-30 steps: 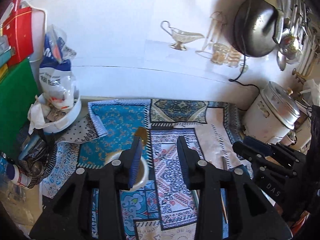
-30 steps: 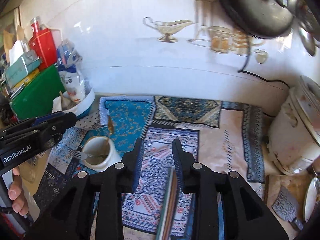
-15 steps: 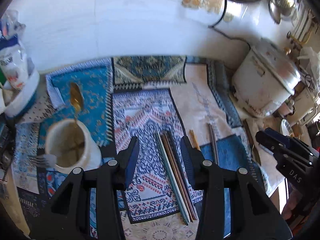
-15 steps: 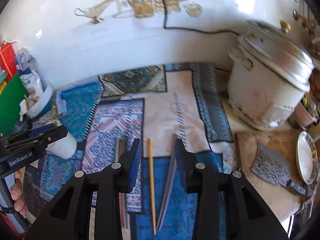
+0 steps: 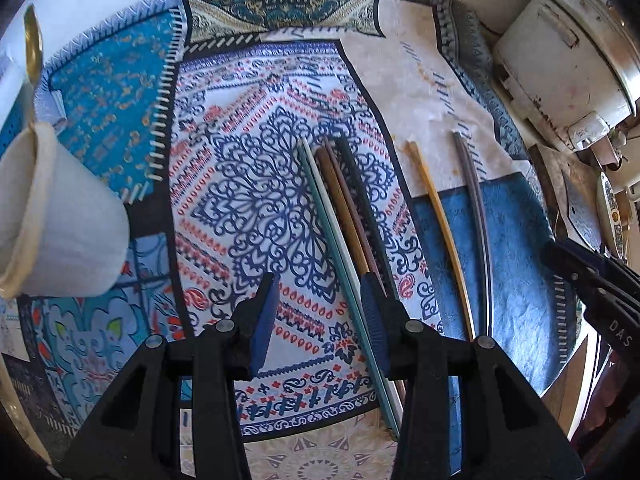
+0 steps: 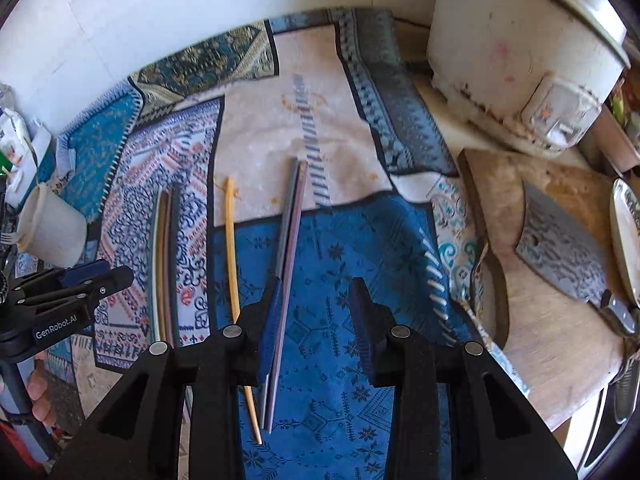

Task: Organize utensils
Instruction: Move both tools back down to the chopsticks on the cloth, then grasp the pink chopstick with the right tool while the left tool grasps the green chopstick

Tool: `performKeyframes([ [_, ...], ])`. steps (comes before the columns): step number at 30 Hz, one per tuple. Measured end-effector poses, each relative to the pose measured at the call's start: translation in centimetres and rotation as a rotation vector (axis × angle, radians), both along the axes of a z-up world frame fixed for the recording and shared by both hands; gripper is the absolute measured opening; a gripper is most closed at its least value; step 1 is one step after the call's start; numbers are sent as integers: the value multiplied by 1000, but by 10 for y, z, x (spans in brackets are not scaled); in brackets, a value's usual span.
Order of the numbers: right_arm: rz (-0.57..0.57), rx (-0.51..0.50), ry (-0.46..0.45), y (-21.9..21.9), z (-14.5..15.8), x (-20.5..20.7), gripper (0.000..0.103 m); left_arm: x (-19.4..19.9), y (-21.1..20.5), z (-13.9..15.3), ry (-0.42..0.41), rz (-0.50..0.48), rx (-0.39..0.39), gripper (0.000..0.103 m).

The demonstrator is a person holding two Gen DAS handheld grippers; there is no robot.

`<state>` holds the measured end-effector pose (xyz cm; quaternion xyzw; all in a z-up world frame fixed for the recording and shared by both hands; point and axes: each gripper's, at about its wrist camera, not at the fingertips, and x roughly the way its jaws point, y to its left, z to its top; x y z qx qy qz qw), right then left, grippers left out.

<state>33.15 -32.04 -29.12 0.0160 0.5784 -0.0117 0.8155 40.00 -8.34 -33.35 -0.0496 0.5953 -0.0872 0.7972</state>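
Several chopsticks lie on patterned mats. A bundle of green, brown and black ones (image 5: pixel 344 216) lies just ahead of my open left gripper (image 5: pixel 318 312), its near end by the right finger. A yellow chopstick (image 5: pixel 434 208) and a grey pair (image 5: pixel 478 216) lie to the right. In the right wrist view my open right gripper (image 6: pixel 316 312) hovers over the blue mat, the grey pair (image 6: pixel 290 240) by its left finger, the yellow chopstick (image 6: pixel 232 248) and the bundle (image 6: pixel 164 256) further left. A white cup (image 5: pixel 52 220) holds a gold spoon (image 5: pixel 32 44).
A white rice cooker (image 6: pixel 520 48) stands at the back right. A cleaver (image 6: pixel 560 248) lies on a wooden board (image 6: pixel 540 340), with a plate (image 6: pixel 624 232) at the right edge. A white wall (image 6: pixel 200 12) runs behind the mats.
Both grippers have tilted down and moved closer to the mats. The chopsticks now fill the views, and the wall shelf and hanging pots have left the frame.
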Motion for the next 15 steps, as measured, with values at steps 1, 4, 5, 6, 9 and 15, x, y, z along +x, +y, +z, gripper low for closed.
performKeyframes([
  [1, -3, 4, 13, -1, -4, 0, 31, -1, -1, -2, 4, -2, -6, 42],
  [4, -10, 19, 45, -4, -14, 2, 31, -2, -3, -8, 15, -8, -2, 41],
  [5, -11, 21, 51, -5, -16, 2, 31, -3, -3, -10, 19, -8, -2, 41],
  [6, -11, 22, 57, -5, -18, 2, 31, -2, -3, -10, 22, -6, -3, 40],
  [9, -14, 26, 66, -7, -22, 3, 31, -2, -3, -15, 39, -6, -1, 33],
  [15, -7, 35, 76, -7, -27, 4, 31, -2, -9, -16, 10, -16, 32, 31],
])
